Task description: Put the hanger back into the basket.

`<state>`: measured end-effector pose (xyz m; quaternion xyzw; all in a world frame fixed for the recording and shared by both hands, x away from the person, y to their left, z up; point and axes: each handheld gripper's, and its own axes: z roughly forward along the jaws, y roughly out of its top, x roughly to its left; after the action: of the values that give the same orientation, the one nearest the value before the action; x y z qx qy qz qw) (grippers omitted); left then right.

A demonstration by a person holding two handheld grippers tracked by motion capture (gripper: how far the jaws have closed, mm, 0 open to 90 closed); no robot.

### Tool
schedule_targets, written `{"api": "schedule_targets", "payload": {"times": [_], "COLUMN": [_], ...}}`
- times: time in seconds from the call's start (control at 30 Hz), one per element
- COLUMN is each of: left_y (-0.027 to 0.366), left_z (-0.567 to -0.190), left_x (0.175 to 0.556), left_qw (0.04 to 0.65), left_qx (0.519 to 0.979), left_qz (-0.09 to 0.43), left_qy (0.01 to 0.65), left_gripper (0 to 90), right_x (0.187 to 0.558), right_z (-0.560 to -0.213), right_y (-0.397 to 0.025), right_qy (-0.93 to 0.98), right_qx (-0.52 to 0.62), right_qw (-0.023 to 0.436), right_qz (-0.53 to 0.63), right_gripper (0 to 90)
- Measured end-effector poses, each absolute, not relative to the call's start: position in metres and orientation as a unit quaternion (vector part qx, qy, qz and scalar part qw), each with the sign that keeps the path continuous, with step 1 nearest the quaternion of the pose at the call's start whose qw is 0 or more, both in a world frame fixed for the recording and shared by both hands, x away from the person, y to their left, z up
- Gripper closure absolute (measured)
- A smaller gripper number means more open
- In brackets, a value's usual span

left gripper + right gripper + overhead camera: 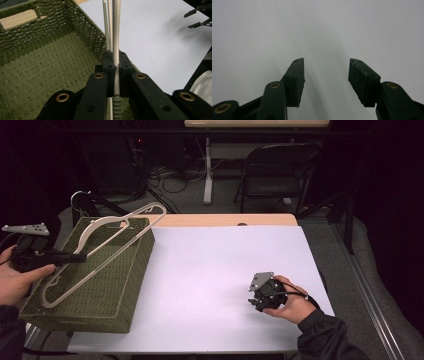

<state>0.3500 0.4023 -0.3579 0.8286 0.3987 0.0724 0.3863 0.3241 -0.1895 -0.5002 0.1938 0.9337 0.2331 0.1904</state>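
White table (210,285) in a dark room, with a green woven basket (100,295) at its left end.

Left gripper (80,256) is clamped on a pale hanger (107,251) held over the basket; its hook is hard to make out against the dark floor. Right gripper (256,304) rests on the sheet, well apart from the basket, jaws spread with nothing between them.

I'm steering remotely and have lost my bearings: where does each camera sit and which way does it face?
High view: above the person's side, looking forward and down on the table; both hands, the left gripper and the right gripper.
Left gripper view: along its jaws, shut on the hanger over the basket.
Right gripper view: along its open jaws at bare table.
Shared: high and left views both show hanger and basket.
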Motion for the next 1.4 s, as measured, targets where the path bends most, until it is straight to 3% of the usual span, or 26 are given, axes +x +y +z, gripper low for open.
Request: {"api": "schedule_targets", "payload": {"times": [0.77, 1.17, 1.4], "left_y": [0.442, 0.463, 0.470], "left_z": [-0.384, -0.403, -0.422], "left_x": [0.365, 0.363, 0.361], "left_qw": [0.368, 0.380, 0.353], "left_qx": [0.828, 0.821, 0.828], "left_qz": [0.094, 0.085, 0.073], "left_qy": [0.413, 0.418, 0.430], "left_gripper": [87.4, 87.4, 87.4], "right_x": [0.326, 0.327, 0.327], "right_z": [-0.505, -0.509, -0.509], "right_y": [-0.191, -0.188, -0.188], "right_qy": [0.933, 0.934, 0.935], "right_qx": [0.199, 0.203, 0.203], "right_qw": [0.188, 0.184, 0.185], "right_qz": [0.233, 0.228, 0.222], "right_gripper": [46.5, 46.6, 46.6]}}
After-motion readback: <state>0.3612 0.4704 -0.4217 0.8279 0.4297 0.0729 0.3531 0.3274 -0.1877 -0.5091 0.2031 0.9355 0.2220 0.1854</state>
